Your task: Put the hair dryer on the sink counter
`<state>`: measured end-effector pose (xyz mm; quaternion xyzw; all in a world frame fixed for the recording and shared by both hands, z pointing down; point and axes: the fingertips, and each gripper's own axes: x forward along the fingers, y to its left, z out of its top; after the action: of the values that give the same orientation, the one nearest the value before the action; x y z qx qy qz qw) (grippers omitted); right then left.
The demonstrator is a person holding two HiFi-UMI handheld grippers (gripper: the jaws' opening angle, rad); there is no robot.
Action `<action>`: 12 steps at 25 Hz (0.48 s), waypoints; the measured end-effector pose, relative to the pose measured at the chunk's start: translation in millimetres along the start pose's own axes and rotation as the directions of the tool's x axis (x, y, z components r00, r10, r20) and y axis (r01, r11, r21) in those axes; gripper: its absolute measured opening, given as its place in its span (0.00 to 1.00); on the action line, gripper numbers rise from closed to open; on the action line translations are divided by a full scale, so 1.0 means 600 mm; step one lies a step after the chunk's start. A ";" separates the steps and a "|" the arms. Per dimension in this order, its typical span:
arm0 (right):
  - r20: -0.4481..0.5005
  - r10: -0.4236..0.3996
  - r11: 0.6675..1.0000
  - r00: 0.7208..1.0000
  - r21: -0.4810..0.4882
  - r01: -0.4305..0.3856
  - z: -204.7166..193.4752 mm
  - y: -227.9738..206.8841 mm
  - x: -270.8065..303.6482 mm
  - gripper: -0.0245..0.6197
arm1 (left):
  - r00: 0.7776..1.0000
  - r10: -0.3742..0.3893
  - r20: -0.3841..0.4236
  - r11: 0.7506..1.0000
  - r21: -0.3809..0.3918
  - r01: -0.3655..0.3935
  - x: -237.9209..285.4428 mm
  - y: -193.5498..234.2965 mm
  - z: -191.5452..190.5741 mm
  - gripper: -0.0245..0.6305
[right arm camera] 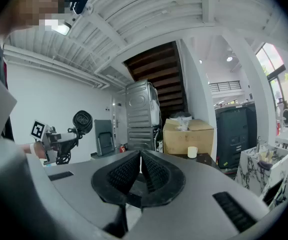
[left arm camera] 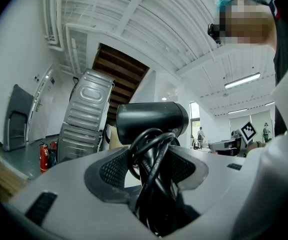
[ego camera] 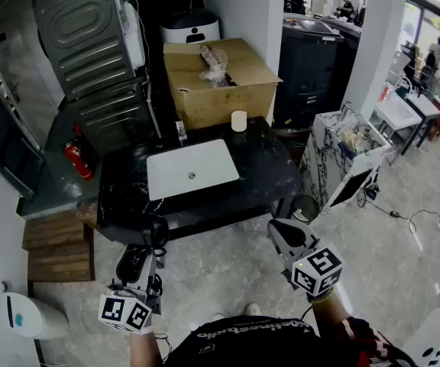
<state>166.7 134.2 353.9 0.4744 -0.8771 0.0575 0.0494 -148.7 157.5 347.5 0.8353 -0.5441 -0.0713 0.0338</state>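
Left gripper carries the dryer; right gripper is closed on nothing.
The left gripper (left arm camera: 149, 160) has its ribbed black rubber pads (left arm camera: 115, 168) set wide and clamped on the handle of a matte black plastic hair dryer (left arm camera: 152, 119), with the glossy cord looped in coils around that handle and the smooth cylindrical barrel lying crosswise above the jaws. The right gripper (right arm camera: 140, 167) has its ribbed pads pressed together at the tips, with nothing between them. In the head view the hair dryer (ego camera: 156, 232) hangs at 7 o'clock of the white rectangular basin (ego camera: 192, 168), off the near edge of the polished black veined stone sink counter (ego camera: 270, 167) and not touching it. On the counter, at 1 o'clock of the basin, stands a small white cylinder (ego camera: 239, 121), and behind it an open brown cardboard box (ego camera: 220, 82). A red fire extinguisher (ego camera: 77, 159) stands at 9 o'clock of the basin.
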 end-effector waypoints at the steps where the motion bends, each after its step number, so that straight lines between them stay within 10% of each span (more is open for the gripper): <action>1: 0.001 0.001 1.000 1.000 -0.003 -0.001 0.002 0.000 -0.002 0.10 | 1.000 0.000 -0.001 1.000 0.002 0.000 0.001 -0.002 0.000 0.39; 12: 0.021 0.025 0.998 0.999 -0.062 -0.023 0.017 0.012 -0.009 0.10 | 1.000 0.002 0.010 1.000 -0.009 -0.002 0.001 -0.014 0.007 0.39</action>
<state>163.3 141.1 342.7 0.4627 -0.8845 0.0260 0.0537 -141.8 160.5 342.3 0.8342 -0.5448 -0.0777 0.0350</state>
